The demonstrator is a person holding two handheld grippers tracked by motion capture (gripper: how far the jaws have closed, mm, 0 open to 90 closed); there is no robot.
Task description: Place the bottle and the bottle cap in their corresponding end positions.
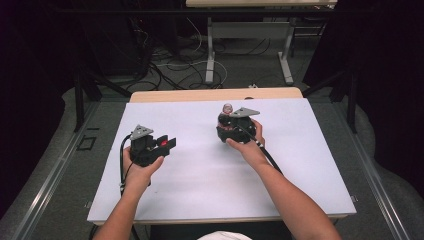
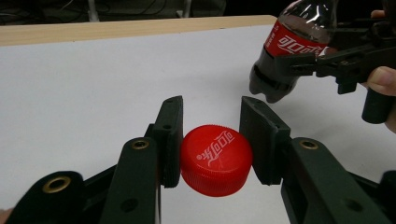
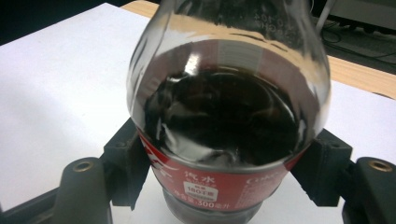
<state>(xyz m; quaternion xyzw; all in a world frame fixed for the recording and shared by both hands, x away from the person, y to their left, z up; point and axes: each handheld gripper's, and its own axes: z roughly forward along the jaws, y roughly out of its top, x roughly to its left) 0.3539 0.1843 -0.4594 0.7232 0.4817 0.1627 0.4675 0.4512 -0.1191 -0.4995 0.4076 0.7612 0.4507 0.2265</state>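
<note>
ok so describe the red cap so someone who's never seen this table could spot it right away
Start at the white table top and go to its left side, where the left gripper is held. The small red plastic screw cap sits clamped between its black jaws. Unlike the dark cola bottle in the right gripper, it is ridged and bears white lettering.

Tilted cola bottle (image 2: 292, 44); red cap (image 2: 216, 159) apart.

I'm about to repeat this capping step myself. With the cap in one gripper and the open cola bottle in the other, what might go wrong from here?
1. The cola bottle, clamped in the right gripper, hangs tilted above the table with no cap on; more tilt may spill cola.
2. The left gripper pinches the red cap only by its ribbed sides, so it may slip or twist out.
3. Bringing the cap on crooked may cross-thread it.
</note>
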